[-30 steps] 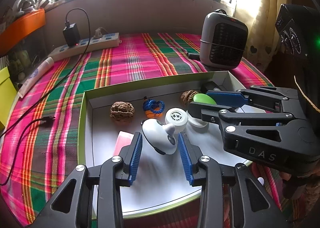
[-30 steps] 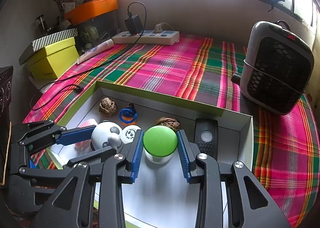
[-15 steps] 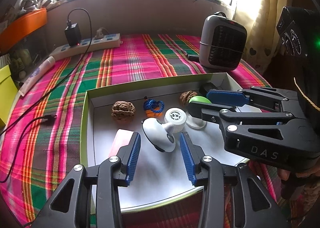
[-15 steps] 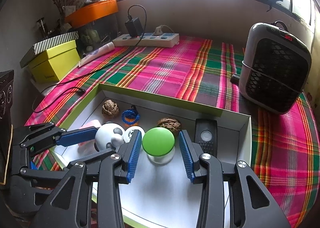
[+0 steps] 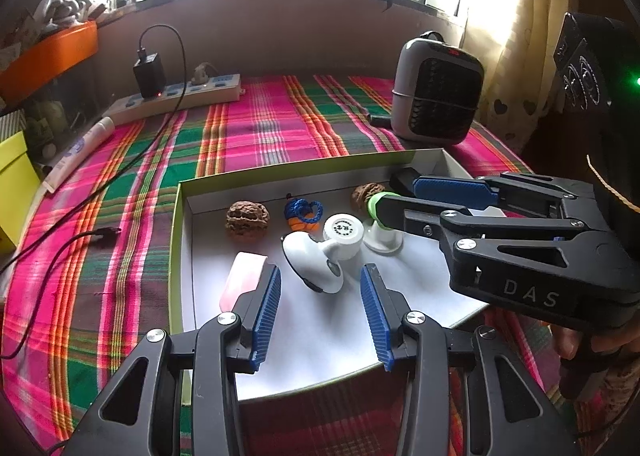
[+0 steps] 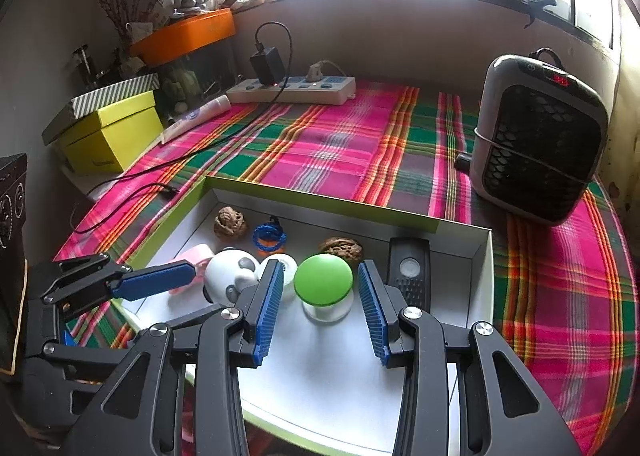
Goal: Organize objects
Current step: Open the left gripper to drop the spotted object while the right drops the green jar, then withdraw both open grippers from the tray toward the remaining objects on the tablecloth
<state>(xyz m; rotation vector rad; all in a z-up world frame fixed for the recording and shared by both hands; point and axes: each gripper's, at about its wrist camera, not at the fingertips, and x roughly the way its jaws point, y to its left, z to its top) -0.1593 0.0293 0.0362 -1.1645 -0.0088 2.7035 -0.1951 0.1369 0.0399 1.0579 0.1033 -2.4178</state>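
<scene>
Both my claws hang released over the box (image 6: 476,256): left claw (image 5: 320,306) straddles the panda toy (image 5: 312,264) at frame centre, right claw (image 6: 316,306) the green knob (image 6: 323,278), freshly set down apart, I judge.

Left wrist view: close, angled down over the tray (image 5: 176,216) from its near-left | Right wrist view: close, angled down from near-right | Shared: tray interior, plaid cloth (image 6: 340,144), heater (image 5: 436,96), window wall; each shows the other gripper.
</scene>
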